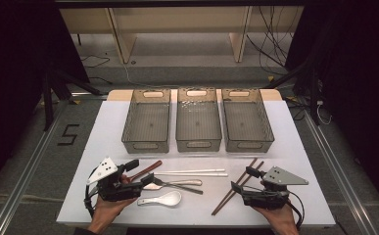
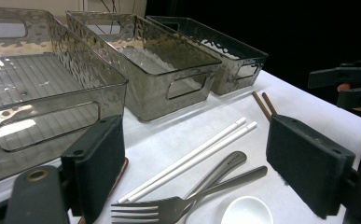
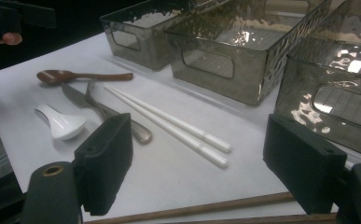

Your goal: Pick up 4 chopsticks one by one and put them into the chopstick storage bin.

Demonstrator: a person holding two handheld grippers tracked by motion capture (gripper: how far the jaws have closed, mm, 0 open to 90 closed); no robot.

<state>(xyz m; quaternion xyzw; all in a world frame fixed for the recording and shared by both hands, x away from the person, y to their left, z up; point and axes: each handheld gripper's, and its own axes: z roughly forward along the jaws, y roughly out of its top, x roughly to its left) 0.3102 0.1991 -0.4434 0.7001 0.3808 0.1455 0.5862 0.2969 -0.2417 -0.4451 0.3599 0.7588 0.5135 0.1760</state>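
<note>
Between my left jaws, close under the camera, lies the fork (image 2: 169, 205), its tines toward me, with the white spoon (image 2: 246, 211) just beside the right jaw and the white chopsticks (image 2: 192, 158) running away between both jaws. I keep the left gripper (image 1: 137, 172) wide open and it holds nothing. The right gripper (image 1: 240, 180) is also wide open and empty; the brown chopsticks (image 3: 206, 207) lie across, just under its jaws, so I judge this pair is what it will take. The cutlery is laid in a loose group near my edge of the white table (image 1: 104, 127), probably so that each piece can be lifted and sorted into the three grey baskets (image 1: 198, 125) standing in a row beyond the jaws. A brown spoon (image 3: 75, 76) and a knife (image 3: 73, 95) lie further to the left of the right jaws. Between the cutlery and the baskets there is a bare strip of table, enough room to move. The fork, knife and white spoon are very near one another, so I think that closing there needs care.
</note>
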